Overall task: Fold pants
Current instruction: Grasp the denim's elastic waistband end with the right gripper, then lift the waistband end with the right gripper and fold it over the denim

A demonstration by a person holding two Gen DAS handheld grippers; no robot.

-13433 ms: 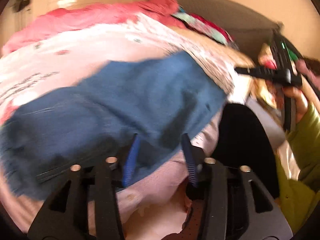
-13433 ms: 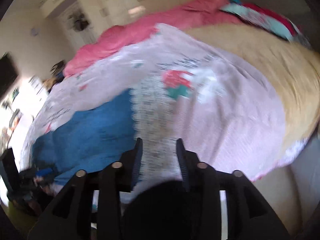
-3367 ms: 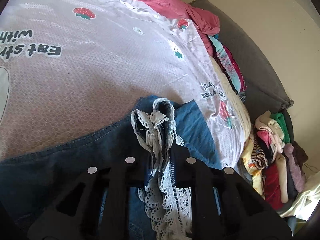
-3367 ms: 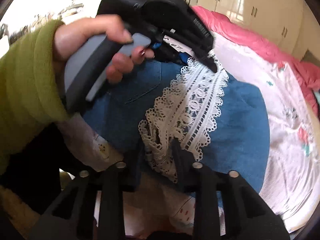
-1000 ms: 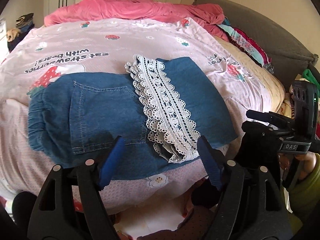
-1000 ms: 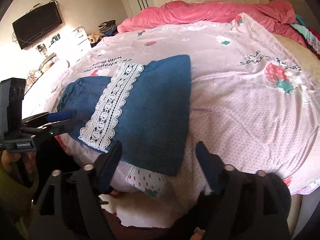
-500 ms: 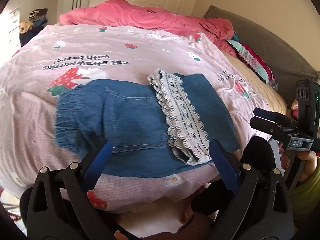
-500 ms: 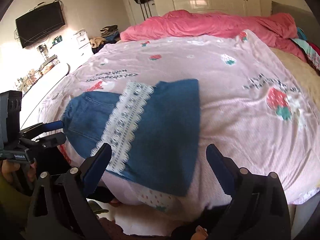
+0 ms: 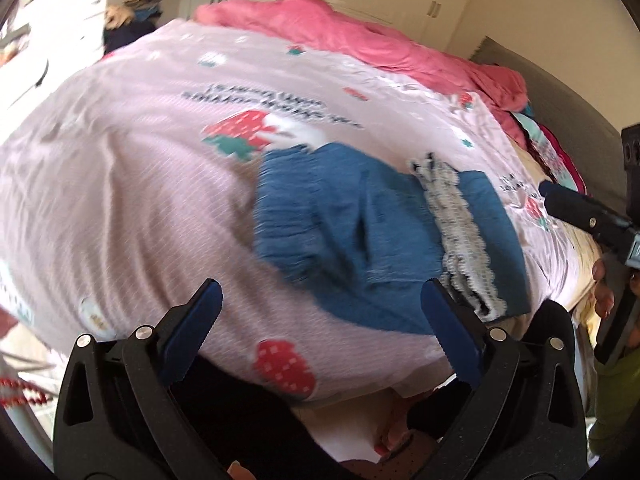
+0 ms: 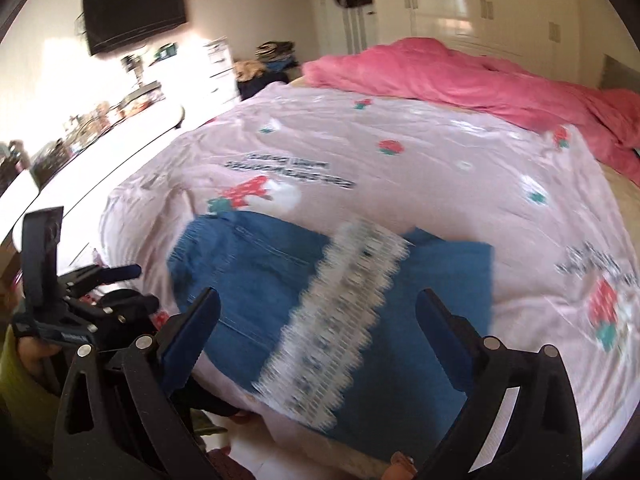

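Folded blue denim pants with a white lace band lie flat near the front edge of the bed. In the right wrist view the pants and lace spread just beyond the fingers. My left gripper hangs back from the bed edge, left of the pants. Its jaws are opening wide with nothing between them. My right gripper stands open and holds nothing, back from the pants' near edge. Each gripper shows at the side of the other's view, the right gripper and the left gripper. Both views are blurred.
The bed wears a pink strawberry-print sheet, with a rumpled pink duvet at its far side. A grey headboard lies to the right. A white desk, a wall TV and wardrobes stand beyond. A hand in a green sleeve grips the right tool.
Both grippers let go of the lace hem and pulled back from the bed, jaws spreading wide. The left has swung leftward, the right has risen. The pants stay folded on the sheet.
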